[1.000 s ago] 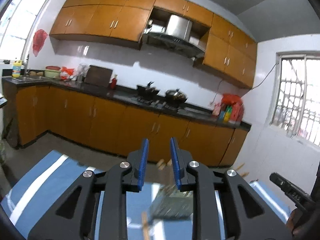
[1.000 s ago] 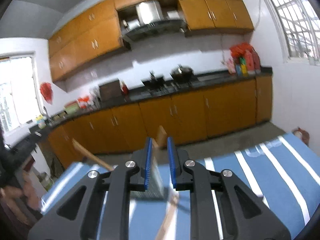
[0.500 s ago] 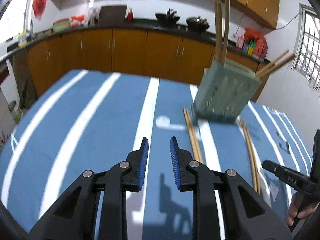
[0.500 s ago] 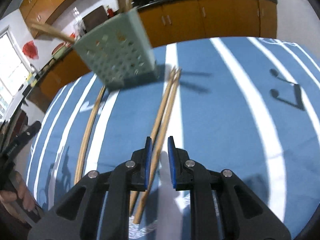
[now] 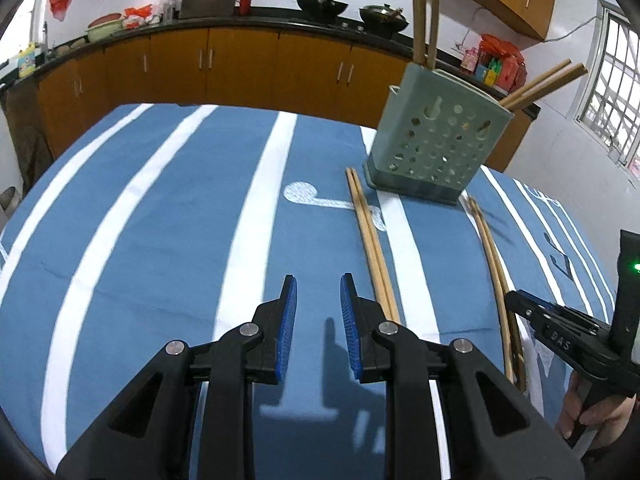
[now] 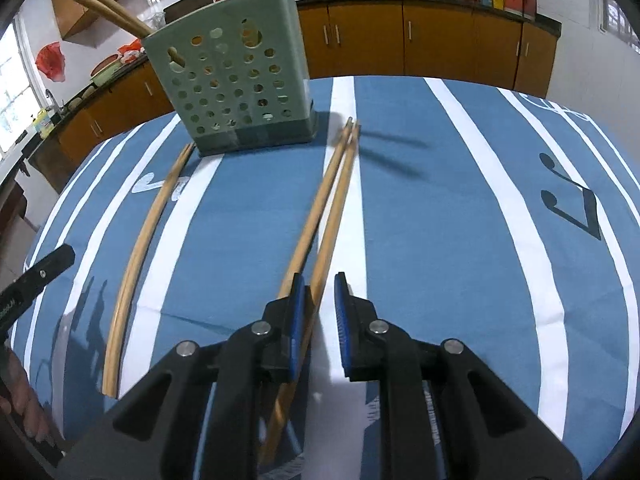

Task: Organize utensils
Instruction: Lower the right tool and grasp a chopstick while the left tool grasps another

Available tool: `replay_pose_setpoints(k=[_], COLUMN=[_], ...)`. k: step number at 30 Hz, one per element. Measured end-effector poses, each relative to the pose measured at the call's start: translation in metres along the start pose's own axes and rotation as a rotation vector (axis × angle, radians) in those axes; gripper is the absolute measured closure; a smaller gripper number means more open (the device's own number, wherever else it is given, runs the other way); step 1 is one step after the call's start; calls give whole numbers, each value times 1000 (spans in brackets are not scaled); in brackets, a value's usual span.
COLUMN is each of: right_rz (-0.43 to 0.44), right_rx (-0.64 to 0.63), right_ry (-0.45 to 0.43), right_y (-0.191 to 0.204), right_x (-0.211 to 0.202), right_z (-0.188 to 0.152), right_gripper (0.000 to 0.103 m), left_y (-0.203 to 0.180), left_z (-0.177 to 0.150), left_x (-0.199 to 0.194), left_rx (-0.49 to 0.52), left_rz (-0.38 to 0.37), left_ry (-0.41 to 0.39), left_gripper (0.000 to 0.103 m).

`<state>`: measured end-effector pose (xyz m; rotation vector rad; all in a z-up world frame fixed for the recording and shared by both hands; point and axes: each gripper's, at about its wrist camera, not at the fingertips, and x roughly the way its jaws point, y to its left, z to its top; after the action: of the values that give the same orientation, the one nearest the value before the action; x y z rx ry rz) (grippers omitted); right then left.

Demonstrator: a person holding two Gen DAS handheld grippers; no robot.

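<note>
A grey-green perforated utensil holder (image 5: 432,148) (image 6: 240,92) stands at the far side of the blue striped tablecloth (image 5: 160,240), with several wooden chopsticks (image 5: 424,12) (image 6: 104,4) sticking out of it. One chopstick pair (image 5: 372,240) (image 6: 140,248) lies on the cloth just right of my left gripper (image 5: 319,280), which is open and empty. A second pair (image 6: 324,208) (image 5: 494,264) runs under my right gripper (image 6: 319,276), whose narrow gap hovers over one stick without pressing it.
Orange kitchen cabinets and a dark counter with woks (image 5: 322,0) run behind the table. A hand (image 5: 592,412) holds the right gripper's handle at the right edge of the left wrist view. Black music notes (image 6: 572,200) are printed on the cloth.
Both views swung down from the cabinets to the tablecloth as the grippers sank and tipped downward. The chopsticks and holder came into view; little has moved in the last half second.
</note>
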<state>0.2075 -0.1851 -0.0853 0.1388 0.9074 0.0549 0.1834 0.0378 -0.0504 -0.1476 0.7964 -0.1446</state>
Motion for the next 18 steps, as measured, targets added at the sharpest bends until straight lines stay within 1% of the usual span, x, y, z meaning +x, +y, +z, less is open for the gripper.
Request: replay_pose_setpoints(k=[3, 5, 7, 10, 14, 18], right_rz=[-5, -26, -54, -70, -69, -78], right_rx=[-24, -38, -8, 67, 85, 72], right_ry=[-3, -8, -16, -22, -23, -30], right_y=[3, 3, -7, -27, -36, -33], right_x=[0, 1, 2, 1, 2, 2], right_z=[-1, 0, 2, 5, 6, 4], right_gripper=[87, 92, 95, 95, 95, 95], left_y=[-5, -8, -11, -17, -24, -32], left_z=[-3, -5, -6, -9, -13, -19], left_x=[4, 7, 9, 13, 19, 26], left_rx=[2, 3, 6, 20, 42, 75], left_rz=[-34, -57, -75, -100, -115, -100], left_ry=[20, 35, 45, 65, 94, 128], left_gripper=[80, 80, 80, 80, 80, 80])
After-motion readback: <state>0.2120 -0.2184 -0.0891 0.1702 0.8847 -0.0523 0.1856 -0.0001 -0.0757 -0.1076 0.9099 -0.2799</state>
